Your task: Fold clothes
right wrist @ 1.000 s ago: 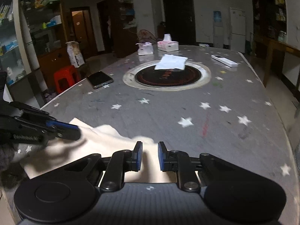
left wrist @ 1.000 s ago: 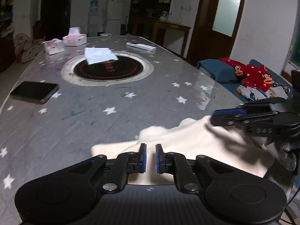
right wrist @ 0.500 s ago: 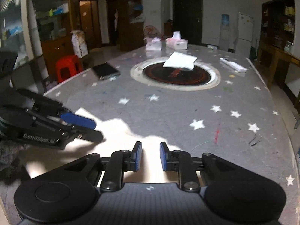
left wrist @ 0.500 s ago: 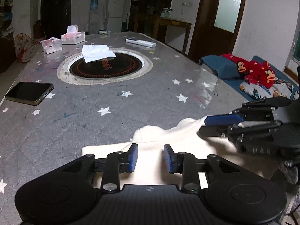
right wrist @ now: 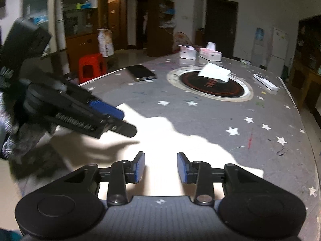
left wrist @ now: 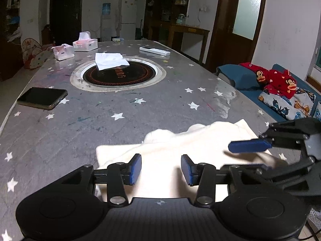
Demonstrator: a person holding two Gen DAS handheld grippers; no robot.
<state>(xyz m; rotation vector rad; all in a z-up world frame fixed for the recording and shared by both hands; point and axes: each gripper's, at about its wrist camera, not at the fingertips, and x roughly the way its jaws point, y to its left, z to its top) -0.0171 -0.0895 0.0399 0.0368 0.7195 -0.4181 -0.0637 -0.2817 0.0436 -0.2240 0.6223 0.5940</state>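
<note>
A cream garment (left wrist: 180, 140) lies folded and rumpled on the grey star-patterned table (left wrist: 100, 124) near its front edge. My left gripper (left wrist: 161, 168) hovers over the garment's left part. Its jaws are opening, and cloth shows below the gap with neither pad pressing on it. My right gripper (right wrist: 160, 167) hangs over the garment (right wrist: 170, 136) near its right end. Its jaws are also opening, with nothing pinched. Each gripper shows in the other's view: the right gripper (left wrist: 246, 154) at the right, the left gripper (right wrist: 120, 120) at the left, casting a shadow on the cloth.
A dark phone (left wrist: 42, 98) lies at the left edge. A folded white cloth (left wrist: 110, 61) rests on the round black hotplate (left wrist: 118, 76). Farther back are a white remote (left wrist: 154, 50) and two tissue boxes (left wrist: 85, 44). A sofa with red clothing (left wrist: 274, 79) stands right, a red stool (right wrist: 91, 66) left.
Both pairs of jaws have gone from almost shut to well apart. The cloth now lies loose under them. The right wrist view has swung, and the left gripper looms closer in it.
</note>
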